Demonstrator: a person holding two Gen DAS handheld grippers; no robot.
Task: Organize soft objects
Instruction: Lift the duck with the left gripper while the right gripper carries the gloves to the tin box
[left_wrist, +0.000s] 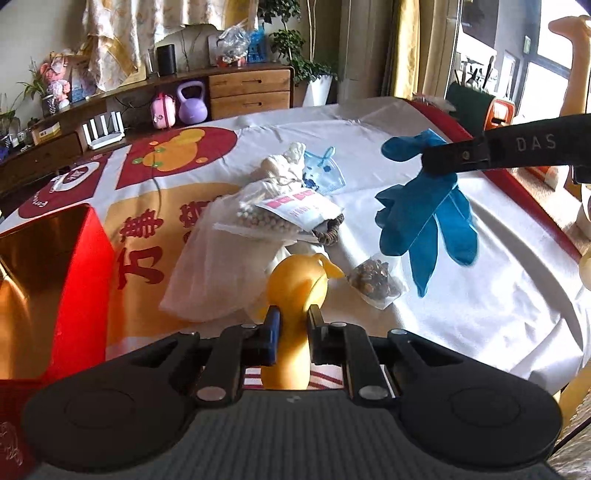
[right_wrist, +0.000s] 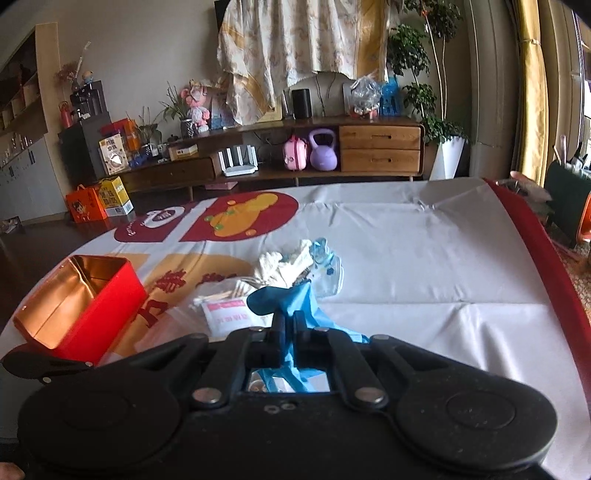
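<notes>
My left gripper (left_wrist: 292, 319) is shut on a yellow soft toy (left_wrist: 295, 291) and holds it above the table. My right gripper (right_wrist: 289, 322) is shut on a blue rubber glove (right_wrist: 280, 299); in the left wrist view the glove (left_wrist: 424, 214) hangs from it in the air at the right. A pile lies mid-table: a white knit glove (left_wrist: 284, 166), a blue-patterned face mask (left_wrist: 325, 171), a bag of beans (left_wrist: 258, 218) and a white sachet (left_wrist: 303, 206). An open red box (right_wrist: 81, 306) with a gold inside stands at the left.
A small bag of dried bits (left_wrist: 376, 280) lies near the yellow toy. A clear plastic bag (left_wrist: 210, 273) lies left of the pile. A woven ring (left_wrist: 330, 230) sits under the sachet. The tablecloth's red edge (right_wrist: 535, 251) runs along the right. A sideboard (right_wrist: 369, 147) stands behind.
</notes>
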